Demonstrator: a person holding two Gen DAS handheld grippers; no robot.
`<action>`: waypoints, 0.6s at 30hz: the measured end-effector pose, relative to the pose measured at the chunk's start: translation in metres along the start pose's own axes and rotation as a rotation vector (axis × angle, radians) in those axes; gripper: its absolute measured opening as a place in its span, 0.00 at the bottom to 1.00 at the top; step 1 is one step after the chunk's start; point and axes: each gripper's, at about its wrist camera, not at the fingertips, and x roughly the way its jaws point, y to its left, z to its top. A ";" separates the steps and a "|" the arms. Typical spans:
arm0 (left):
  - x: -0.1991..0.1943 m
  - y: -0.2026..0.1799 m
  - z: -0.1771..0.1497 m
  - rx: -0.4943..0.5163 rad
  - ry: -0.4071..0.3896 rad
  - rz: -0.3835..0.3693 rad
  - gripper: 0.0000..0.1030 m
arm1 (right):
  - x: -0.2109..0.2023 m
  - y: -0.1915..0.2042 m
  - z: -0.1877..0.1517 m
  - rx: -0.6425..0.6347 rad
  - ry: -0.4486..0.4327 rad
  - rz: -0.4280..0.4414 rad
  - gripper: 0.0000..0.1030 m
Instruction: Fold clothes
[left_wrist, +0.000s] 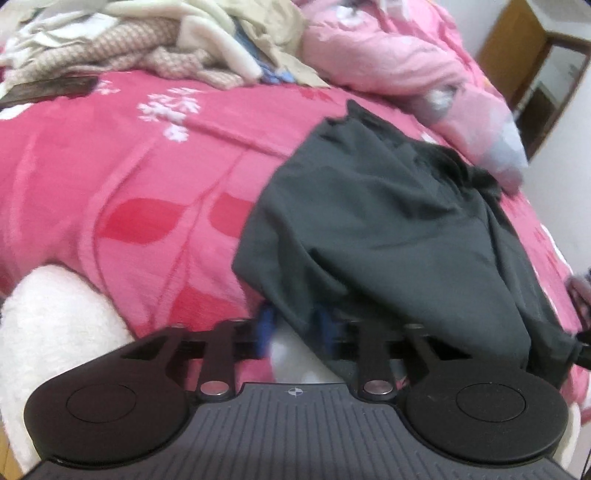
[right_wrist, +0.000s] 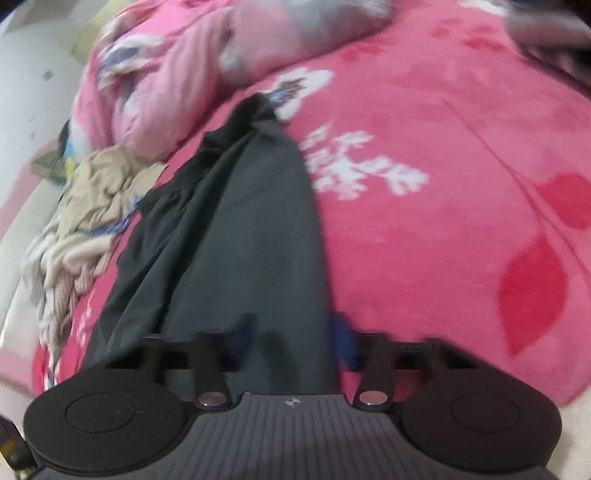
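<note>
While draped, dark garment (left_wrist: 388, 221) over left gripper (left_wrist: 293, 332)

Pink floral bedspread (left_wrist: 129, 177); bunched pale-pink quilt (left_wrist: 388, 55) at far edge; wooden cabinet (left_wrist: 535, 74) beyond.

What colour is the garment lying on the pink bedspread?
Dark grey, plain, no pattern. The garment shows best in the left wrist view.
</note>
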 end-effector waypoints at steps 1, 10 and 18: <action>-0.003 0.001 0.003 -0.009 -0.006 -0.004 0.06 | 0.002 0.002 0.001 -0.010 0.011 0.014 0.01; -0.036 0.014 0.039 0.026 -0.042 -0.027 0.00 | -0.070 -0.003 0.073 -0.179 -0.242 -0.190 0.01; -0.013 0.046 0.038 -0.081 0.076 -0.098 0.11 | -0.055 -0.021 0.073 -0.243 -0.300 -0.546 0.33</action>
